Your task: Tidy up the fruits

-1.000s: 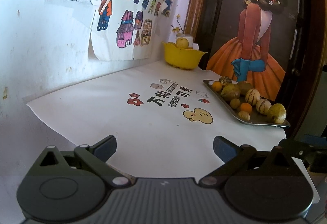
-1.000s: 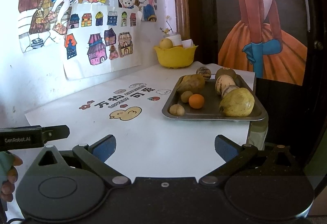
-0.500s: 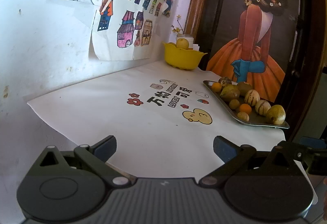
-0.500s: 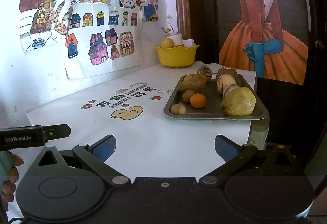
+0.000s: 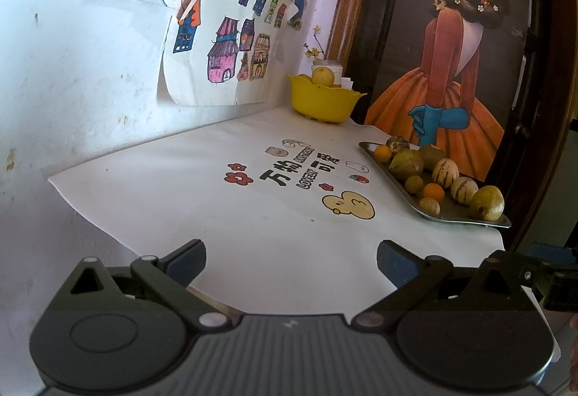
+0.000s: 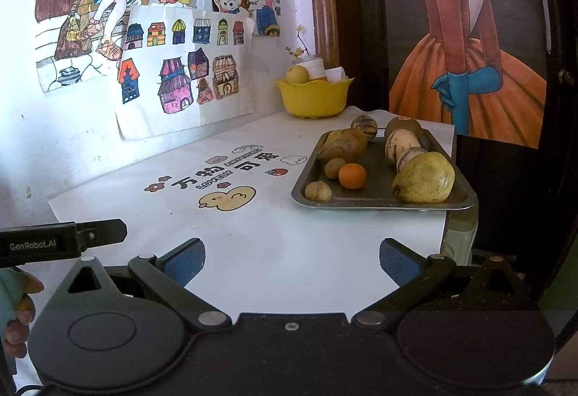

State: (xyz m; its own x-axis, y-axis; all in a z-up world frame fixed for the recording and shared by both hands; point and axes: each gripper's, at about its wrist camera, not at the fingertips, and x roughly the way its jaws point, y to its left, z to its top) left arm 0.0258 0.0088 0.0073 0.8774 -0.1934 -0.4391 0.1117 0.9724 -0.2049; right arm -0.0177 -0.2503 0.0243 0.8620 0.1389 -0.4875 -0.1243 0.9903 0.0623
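Note:
A metal tray [image 6: 466,204] [image 5: 375,157] at the table's right edge holds several fruits: a big yellow-green fruit [image 6: 424,178] [image 5: 487,203], an orange [image 6: 352,175] [image 5: 433,192], striped melons [image 6: 399,143] [image 5: 445,173] and small brown ones [image 6: 318,191]. A yellow bowl [image 6: 313,99] [image 5: 323,100] with a pale fruit [image 6: 297,74] stands at the back by the wall. My left gripper [image 5: 290,257] is open over the near table edge, holding nothing. My right gripper [image 6: 292,257] is open too, short of the tray.
A white printed mat [image 5: 224,201] covers the table. Children's drawings [image 6: 180,71] hang on the wall to the left. A dark door with a poster [image 6: 469,35] stands behind the tray. A hand [image 6: 18,316] holds the left gripper body [image 6: 61,240] at lower left.
Both grippers drifted slightly back and to the left; the tray sits a bit farther right and smaller in the left view. Both stay open.

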